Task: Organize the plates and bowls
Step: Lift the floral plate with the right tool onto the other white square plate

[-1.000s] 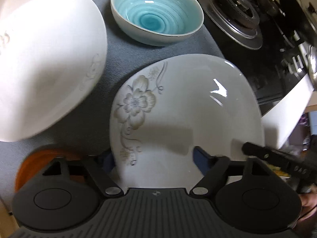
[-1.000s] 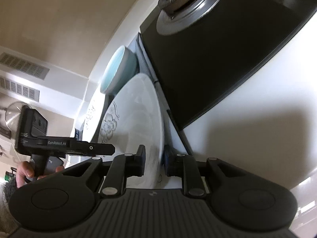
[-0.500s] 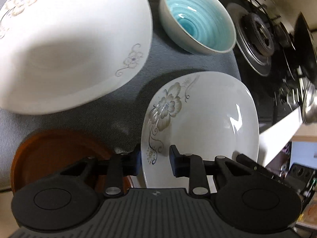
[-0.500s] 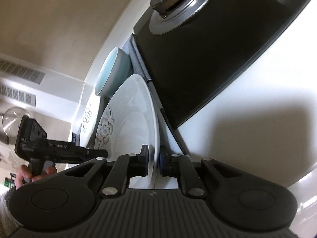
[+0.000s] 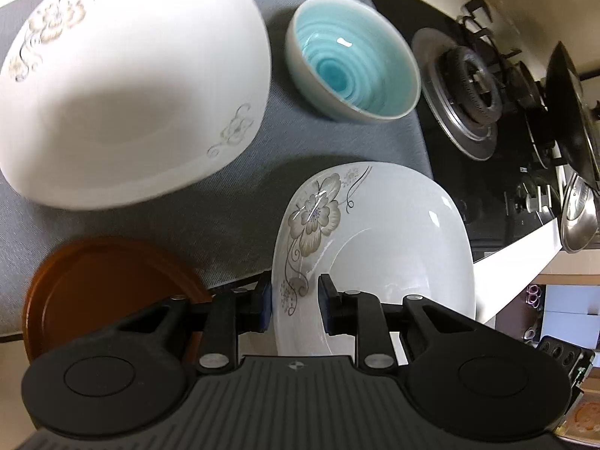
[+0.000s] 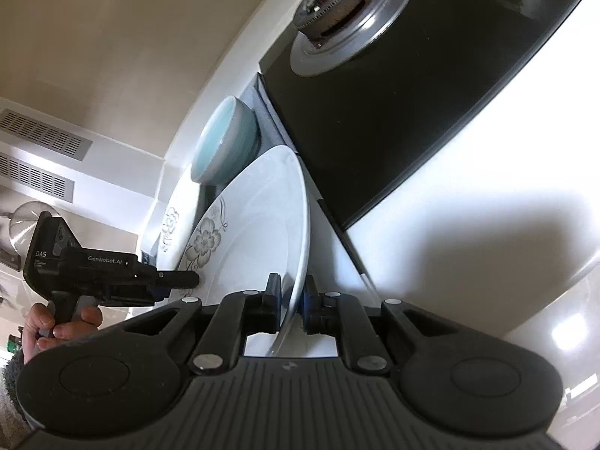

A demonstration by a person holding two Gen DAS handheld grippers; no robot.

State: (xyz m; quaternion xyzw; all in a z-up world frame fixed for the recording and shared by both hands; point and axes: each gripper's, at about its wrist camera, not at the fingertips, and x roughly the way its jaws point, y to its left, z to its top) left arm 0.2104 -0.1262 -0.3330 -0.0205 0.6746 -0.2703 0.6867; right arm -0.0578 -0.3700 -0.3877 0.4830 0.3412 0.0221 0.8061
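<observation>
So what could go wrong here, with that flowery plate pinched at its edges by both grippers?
The smaller floral plate is held only by its rim: the right gripper pinches one edge, the left gripper straddles another. It might slip or tip if they move unevenly.

Swinging it could knock the blue bowl or the large white plate nearby.

It hangs near the counter edge, so a drop might break it.

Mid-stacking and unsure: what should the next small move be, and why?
Probably lift the right gripper slightly: its fingers pinch the small floral plate by the rim, and that plate appears tilted up off the grey mat. The left gripper only straddles the opposite edge, fingers apart.
</observation>
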